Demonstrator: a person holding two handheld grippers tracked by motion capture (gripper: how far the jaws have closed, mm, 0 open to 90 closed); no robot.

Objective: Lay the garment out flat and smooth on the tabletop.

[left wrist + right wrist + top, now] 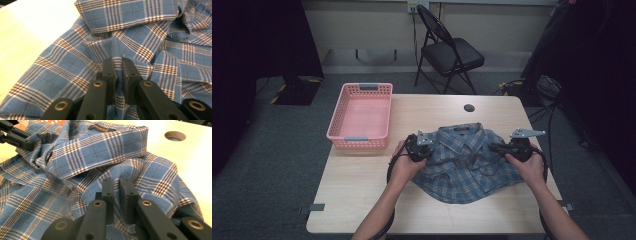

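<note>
Between both grippers' jaws, plaid shirt (464, 160).

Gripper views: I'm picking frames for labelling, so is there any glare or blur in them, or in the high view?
Left gripper view: pale wooden tabletop washed out by glare; right gripper view: tabletop bright too, blue plaid shirt sharp; high view: evenly lit table, dark corners.

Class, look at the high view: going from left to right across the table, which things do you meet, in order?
Pink basket → left gripper, shut on the shirt → blue plaid shirt → right gripper, also shut on it.
</note>
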